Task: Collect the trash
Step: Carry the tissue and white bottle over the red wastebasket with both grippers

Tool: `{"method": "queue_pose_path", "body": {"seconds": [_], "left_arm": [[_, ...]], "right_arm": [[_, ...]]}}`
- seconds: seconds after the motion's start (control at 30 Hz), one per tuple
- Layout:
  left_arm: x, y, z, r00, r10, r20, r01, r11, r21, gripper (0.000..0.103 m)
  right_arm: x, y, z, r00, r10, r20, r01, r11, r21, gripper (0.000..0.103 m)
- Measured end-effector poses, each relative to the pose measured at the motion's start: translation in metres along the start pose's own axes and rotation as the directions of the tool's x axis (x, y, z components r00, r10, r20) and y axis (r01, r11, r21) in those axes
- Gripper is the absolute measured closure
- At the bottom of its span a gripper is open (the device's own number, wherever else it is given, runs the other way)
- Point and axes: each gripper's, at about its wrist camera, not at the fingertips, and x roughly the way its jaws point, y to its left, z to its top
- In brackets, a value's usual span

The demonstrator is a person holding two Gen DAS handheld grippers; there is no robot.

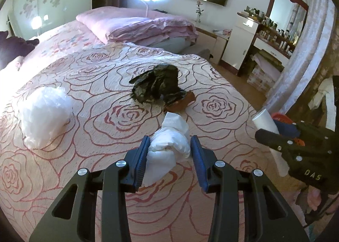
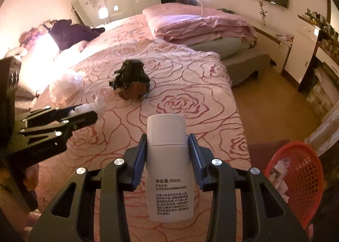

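My left gripper (image 1: 169, 153) is shut on a crumpled white tissue wad (image 1: 169, 142), held above the rose-patterned bedspread (image 1: 84, 104). My right gripper (image 2: 167, 153) is shut on a small white bottle (image 2: 167, 157) with printed text, cap pointing away from me. In the left wrist view the right gripper (image 1: 275, 136) with the bottle (image 1: 264, 121) shows at the right edge; in the right wrist view the left gripper (image 2: 89, 112) with the tissue (image 2: 93, 107) shows at the left. On the bed lie a crumpled black bag (image 1: 156, 85) on a brown piece (image 1: 182, 102) and a clear plastic bag (image 1: 44, 112).
A red mesh basket (image 2: 300, 178) holding some paper scraps stands at the lower right beside the bed. Folded pink quilts (image 1: 144, 26) are stacked at the bed's far side. White cabinets and a cluttered dresser (image 1: 273, 30) line the right wall across a strip of wooden floor.
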Motion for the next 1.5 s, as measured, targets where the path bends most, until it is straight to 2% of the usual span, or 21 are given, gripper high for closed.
{"method": "queue_pose_path", "body": {"seconds": [0.43,0.77,1.2,1.5], "left_arm": [[-0.004,-0.025,0.010,0.999,-0.044,0.025,0.042,0.998,0.051,0.065],[0.002,-0.072,0.021,0.994,-0.110,0.024,0.106,0.984,0.145,0.065],[0.015,-0.141,0.033,0.983,-0.183,0.000,0.176,0.949,0.261,0.065],[0.027,-0.196,0.034,0.968,-0.247,-0.037,0.245,0.906,0.346,0.065]], "right_arm": [[-0.023,-0.026,0.003,0.998,-0.045,0.052,0.040,0.996,0.078,0.065],[-0.043,-0.062,-0.004,0.990,-0.118,0.077,0.105,0.982,0.156,0.065],[-0.070,-0.110,-0.020,0.972,-0.212,0.099,0.181,0.950,0.253,0.065],[-0.092,-0.159,-0.046,0.950,-0.302,0.080,0.257,0.901,0.348,0.065]]}}
